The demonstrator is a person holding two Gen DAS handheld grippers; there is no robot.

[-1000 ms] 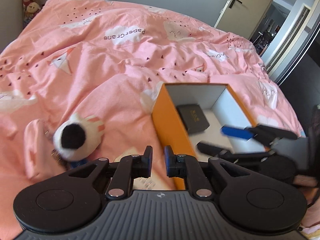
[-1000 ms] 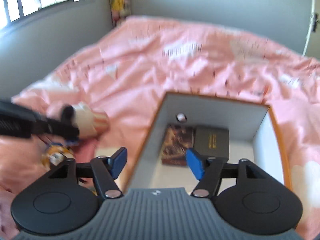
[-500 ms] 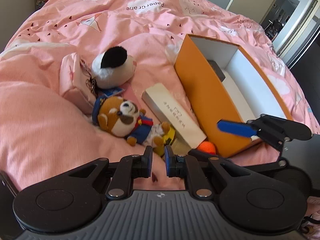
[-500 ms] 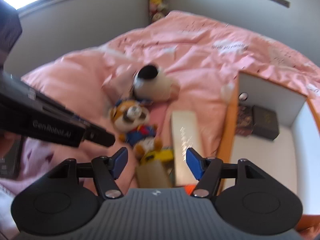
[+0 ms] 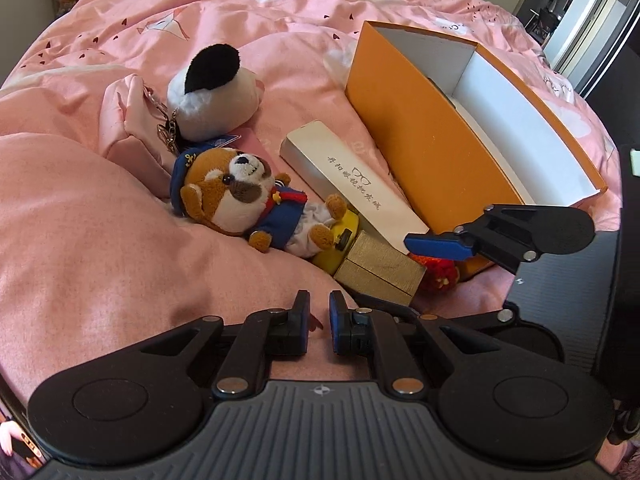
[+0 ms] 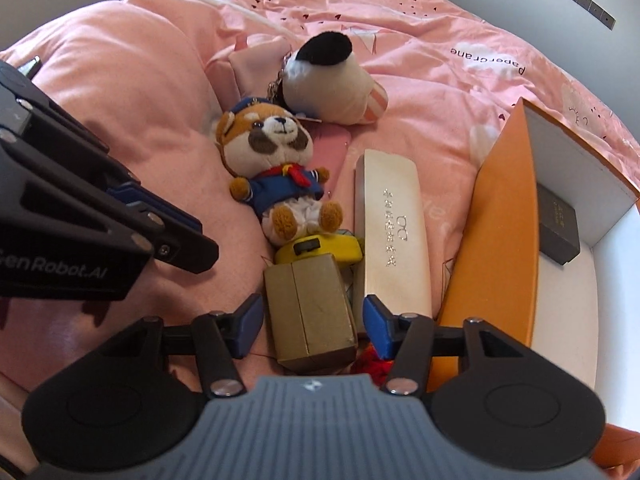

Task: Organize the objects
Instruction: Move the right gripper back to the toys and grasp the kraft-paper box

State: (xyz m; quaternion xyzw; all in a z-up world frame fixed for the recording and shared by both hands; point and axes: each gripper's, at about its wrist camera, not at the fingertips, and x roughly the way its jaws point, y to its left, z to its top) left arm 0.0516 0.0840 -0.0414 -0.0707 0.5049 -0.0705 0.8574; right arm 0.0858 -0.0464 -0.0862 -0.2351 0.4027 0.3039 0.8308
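Observation:
An open orange box [image 5: 424, 148] [image 6: 504, 232] lies on the pink bed, with a dark small box [image 6: 558, 228] inside. Beside it lie a long white glasses case [image 5: 352, 184] [image 6: 394, 236], a gold box [image 5: 378, 270] [image 6: 310, 316], a yellow tape measure [image 6: 320, 250], a red item [image 5: 438, 274], a brown plush bear in blue [image 5: 240, 200] [image 6: 276, 164] and a white plush with a black patch [image 5: 212, 92] [image 6: 328, 80]. My right gripper [image 6: 312, 326] is open, its fingers either side of the gold box. My left gripper [image 5: 319, 326] is shut and empty, above the duvet.
A pink pouch with a keychain [image 5: 128, 120] lies beside the white plush. A pink flat item [image 6: 330, 150] lies under the bear. The duvet [image 5: 80, 240] bulges up on the left. A doorway [image 5: 580, 4] is at the far right.
Both grippers have pulled back from the orange box toward the pile of items. The right gripper has come down around the gold box, still open. The left stays shut.

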